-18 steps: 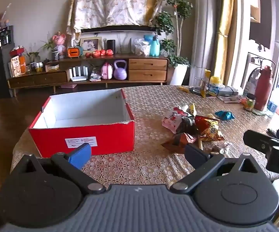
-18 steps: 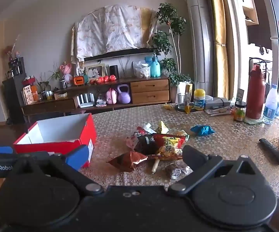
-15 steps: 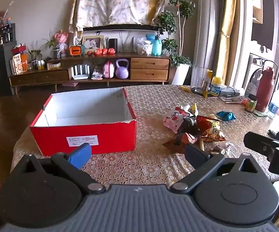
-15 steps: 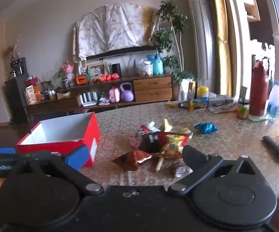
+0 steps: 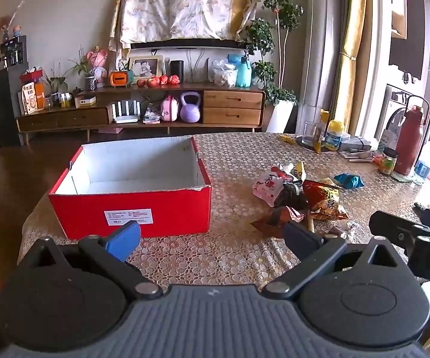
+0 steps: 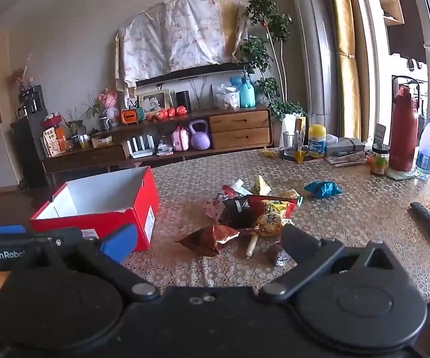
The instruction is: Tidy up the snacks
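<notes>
Both grippers hover over the near edge of the bench, empty, with nothing picked yet. The left gripper has its jaws spread wide with only bare tablecloth between them, and the right gripper is spread just as wide, nothing pinched. The snacks lie in a loose, overlapping heap near the middle of the bench, with a brown packet nearest the front edge, a small stick and a foil-wrapped sweet beside it, and a blue packet lying apart toward the right edge. The red box sits open and empty toward the left edge, well apart from the heap. The main risk is likely the heap itself: the packets overlap, so closing on one could drag or scatter its neighbours, or catch two at once. Crinkly, puffed bags may slip from the pads or get crushed if squeezed hard. The two grippers sit close together, so reaching across could make them knock. A glass and bottles along the far right edge could be toppled by a wide swing.
</notes>
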Demonstrator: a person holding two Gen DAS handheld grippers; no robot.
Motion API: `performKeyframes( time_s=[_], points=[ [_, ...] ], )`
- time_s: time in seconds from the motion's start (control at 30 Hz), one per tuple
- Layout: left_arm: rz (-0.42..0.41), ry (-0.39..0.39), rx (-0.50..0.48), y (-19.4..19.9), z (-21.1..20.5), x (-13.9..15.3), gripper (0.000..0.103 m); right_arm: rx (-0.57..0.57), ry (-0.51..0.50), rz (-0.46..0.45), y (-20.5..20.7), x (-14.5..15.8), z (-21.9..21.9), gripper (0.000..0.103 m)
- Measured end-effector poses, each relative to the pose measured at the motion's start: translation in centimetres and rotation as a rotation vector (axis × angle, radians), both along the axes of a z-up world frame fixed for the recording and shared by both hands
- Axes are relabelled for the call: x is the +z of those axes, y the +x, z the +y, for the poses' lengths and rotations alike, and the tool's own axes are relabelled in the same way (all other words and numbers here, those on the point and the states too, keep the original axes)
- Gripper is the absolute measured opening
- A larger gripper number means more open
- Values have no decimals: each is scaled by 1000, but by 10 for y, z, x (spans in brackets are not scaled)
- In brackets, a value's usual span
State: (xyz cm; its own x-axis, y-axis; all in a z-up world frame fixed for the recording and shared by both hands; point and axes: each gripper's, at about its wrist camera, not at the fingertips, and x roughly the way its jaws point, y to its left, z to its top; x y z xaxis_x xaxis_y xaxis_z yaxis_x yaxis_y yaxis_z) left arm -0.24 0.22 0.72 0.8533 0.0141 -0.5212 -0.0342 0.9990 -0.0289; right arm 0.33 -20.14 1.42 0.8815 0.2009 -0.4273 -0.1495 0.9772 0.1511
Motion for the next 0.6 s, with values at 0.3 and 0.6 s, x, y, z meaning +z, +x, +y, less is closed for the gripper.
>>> performKeyframes(
  time_s=[0.3, 0.6],
  points=[
    [-2, -3, -1, -1, 0, 0, 103, 14, -10, -16, -4, 2, 1, 103],
    [-3, -2, 0, -1, 0, 0, 103, 25, -9, -23, -6, 3, 2, 103]
  ],
)
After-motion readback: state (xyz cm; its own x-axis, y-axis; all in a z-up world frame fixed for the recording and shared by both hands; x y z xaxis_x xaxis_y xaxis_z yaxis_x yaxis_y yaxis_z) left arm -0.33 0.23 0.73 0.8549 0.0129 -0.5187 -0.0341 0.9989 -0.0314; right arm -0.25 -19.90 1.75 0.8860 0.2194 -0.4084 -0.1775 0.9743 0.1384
